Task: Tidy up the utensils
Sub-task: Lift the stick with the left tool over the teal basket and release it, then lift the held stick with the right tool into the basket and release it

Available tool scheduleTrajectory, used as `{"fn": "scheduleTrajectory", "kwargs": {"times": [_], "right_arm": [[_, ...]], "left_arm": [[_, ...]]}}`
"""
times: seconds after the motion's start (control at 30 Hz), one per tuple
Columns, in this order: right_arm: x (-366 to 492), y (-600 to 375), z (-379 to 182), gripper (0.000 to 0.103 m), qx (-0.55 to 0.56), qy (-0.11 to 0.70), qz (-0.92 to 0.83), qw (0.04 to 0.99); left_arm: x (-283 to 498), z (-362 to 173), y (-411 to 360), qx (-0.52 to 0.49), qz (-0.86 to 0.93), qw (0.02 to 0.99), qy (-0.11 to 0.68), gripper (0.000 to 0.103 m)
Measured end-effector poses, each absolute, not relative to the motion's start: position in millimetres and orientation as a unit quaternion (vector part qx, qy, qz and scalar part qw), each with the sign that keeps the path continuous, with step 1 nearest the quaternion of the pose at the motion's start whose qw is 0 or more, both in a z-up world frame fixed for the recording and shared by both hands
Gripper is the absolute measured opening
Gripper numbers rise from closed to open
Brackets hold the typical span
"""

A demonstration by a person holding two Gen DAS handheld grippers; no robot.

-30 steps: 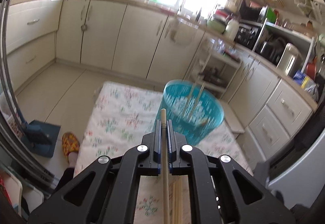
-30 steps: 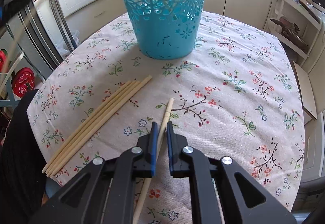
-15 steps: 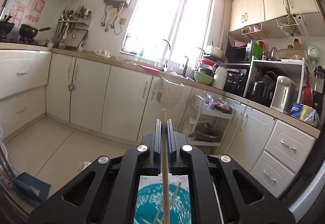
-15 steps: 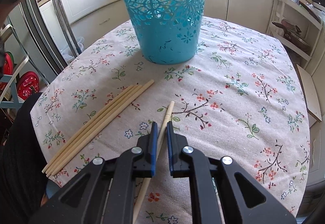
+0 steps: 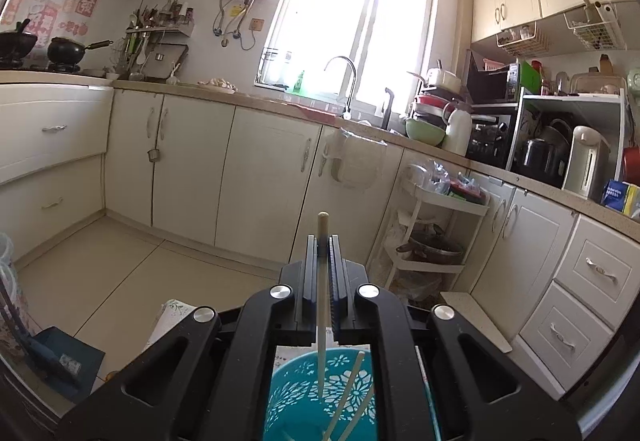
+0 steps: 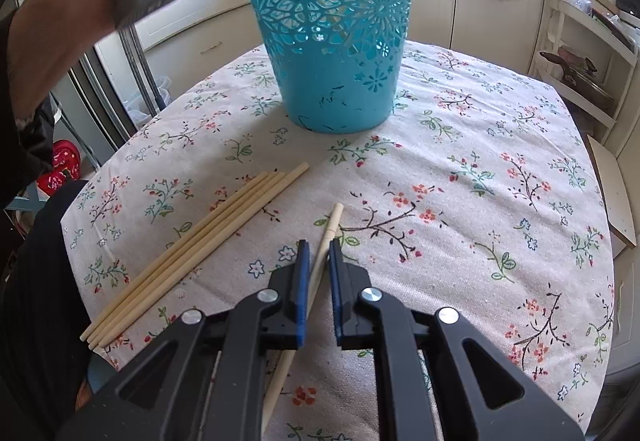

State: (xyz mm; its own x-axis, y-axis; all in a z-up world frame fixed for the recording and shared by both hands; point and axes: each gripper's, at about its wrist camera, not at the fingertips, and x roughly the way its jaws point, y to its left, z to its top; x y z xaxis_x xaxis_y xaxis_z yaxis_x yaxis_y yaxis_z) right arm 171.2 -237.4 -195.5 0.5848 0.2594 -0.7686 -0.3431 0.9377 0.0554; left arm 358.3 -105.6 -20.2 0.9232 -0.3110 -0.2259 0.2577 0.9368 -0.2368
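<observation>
A kitchen table with a floral cloth, a turquoise basket and loose wooden chopsticks, seen from two hand-held grippers.

The left gripper (image 5: 323, 241) is clamped on one chopstick (image 5: 321, 321), which hangs with its lower tip inside the turquoise basket (image 5: 352, 397), where two more chopsticks (image 5: 352, 393) lean. The right gripper (image 6: 319, 245) points down at the tablecloth (image 6: 480, 201), jaws narrowly apart, straddling a single chopstick (image 6: 326, 237) that lies flat; whether the pads press it cannot be told. A bundle of four chopsticks (image 6: 196, 253) lies to its left, near the basket.
</observation>
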Motion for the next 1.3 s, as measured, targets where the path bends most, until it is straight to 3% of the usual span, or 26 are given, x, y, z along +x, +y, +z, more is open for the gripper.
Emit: {"fn": "scheduleTrajectory", "kwargs": {"times": [0.13, 0.23, 0.33, 0.37, 0.4, 0.5, 0.63, 0.8, 1.0, 1.3], "right_arm": [[170.8, -235.6, -195.6, 0.015, -0.051, 0.422, 0.172, 0.889], [169.9, -231.5, -195.7, 0.024, -0.056, 0.422, 0.179, 0.887], [169.4, -228.2, -195.4, 0.031, -0.054, 0.423, 0.18, 0.886], [170.3, -229.1, -195.1, 0.032, -0.044, 0.427, 0.178, 0.885], [172.3, -231.6, -194.4, 0.032, -0.025, 0.434, 0.175, 0.884], [176.7, -235.1, -194.0, 0.032, 0.002, 0.445, 0.168, 0.88], [179.4, -223.1, -193.1, 0.032, -0.027, 0.452, 0.145, 0.88], [184.4, -223.7, -192.6, 0.007, -0.037, 0.464, 0.11, 0.878], [178.9, -211.6, -189.5, 0.006, -0.101, 0.471, 0.126, 0.867], [165.0, -256.9, -155.1, 0.006, 0.075, 0.42, 0.169, 0.888]], "left_arm": [[355.4, -35.7, -106.9, -0.076, -0.145, 0.973, 0.165, 0.006], [344.8, -42.9, -100.1, -0.064, -0.142, 0.971, 0.183, 0.009], [322.9, -44.8, -82.3, -0.064, -0.126, 0.973, 0.184, 0.031], [313.4, -45.7, -73.2, -0.067, -0.117, 0.974, 0.183, 0.045], [305.5, -46.2, -64.8, -0.069, -0.111, 0.975, 0.181, 0.052], [280.6, -56.2, -37.6, -0.074, -0.096, 0.974, 0.191, 0.058], [258.9, -84.8, -5.6, -0.088, -0.078, 0.965, 0.235, 0.061], [238.6, -123.0, 23.0, -0.12, -0.067, 0.947, 0.291, 0.061], [225.1, -139.8, 20.6, -0.11, -0.076, 0.939, 0.318, 0.061], [215.0, -147.2, 1.2, -0.078, -0.098, 0.93, 0.344, 0.062]]}}
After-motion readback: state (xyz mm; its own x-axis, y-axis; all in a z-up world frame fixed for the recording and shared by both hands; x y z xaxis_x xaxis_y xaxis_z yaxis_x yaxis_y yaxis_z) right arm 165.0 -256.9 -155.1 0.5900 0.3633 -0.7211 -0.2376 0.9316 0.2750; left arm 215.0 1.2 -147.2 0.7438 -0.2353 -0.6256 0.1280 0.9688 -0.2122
